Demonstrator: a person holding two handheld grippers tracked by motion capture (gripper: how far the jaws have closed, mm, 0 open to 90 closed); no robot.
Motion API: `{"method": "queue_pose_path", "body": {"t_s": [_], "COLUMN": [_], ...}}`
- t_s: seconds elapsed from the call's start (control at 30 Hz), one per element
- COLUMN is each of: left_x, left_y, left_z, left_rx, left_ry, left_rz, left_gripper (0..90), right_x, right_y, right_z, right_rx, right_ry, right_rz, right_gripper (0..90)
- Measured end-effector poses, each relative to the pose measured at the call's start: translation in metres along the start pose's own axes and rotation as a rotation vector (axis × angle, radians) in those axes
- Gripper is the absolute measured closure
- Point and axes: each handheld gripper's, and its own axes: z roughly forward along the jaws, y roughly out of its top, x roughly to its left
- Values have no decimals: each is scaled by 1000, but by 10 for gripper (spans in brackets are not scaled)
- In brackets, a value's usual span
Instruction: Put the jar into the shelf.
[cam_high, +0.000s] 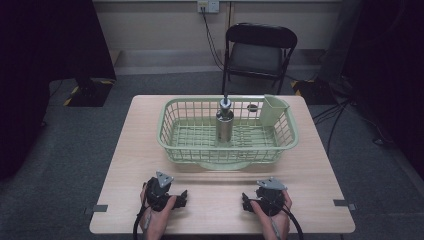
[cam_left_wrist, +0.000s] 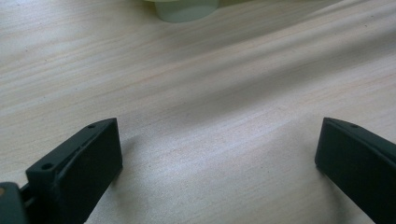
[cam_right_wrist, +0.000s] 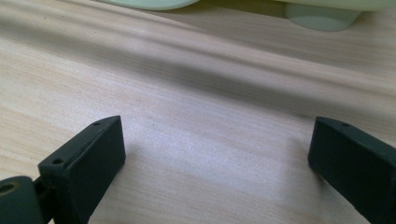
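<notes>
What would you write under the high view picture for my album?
Two open grippers, left and right, rest on a table before a green basket holding a metal bottle.

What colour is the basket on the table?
The basket is pale green, with open lattice sides. It shows best in the high view.

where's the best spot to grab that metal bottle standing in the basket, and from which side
Grip the metal bottle around its narrow neck just under the cap, coming straight down from above. It stands upright mid-basket, and the green basket walls probably block a low side approach. Both grippers are open.
</notes>
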Motion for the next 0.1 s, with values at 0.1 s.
{"method": "queue_pose_path", "body": {"t_s": [0.1], "left_x": [0], "left_y": [0], "left_z": [0], "left_rx": [-1], "left_ry": [0], "left_rz": [0], "left_gripper": [3], "right_x": [0], "right_y": [0], "right_z": [0], "right_rx": [0], "right_ry": [0], "right_rz": [0], "right_gripper": [30]}}
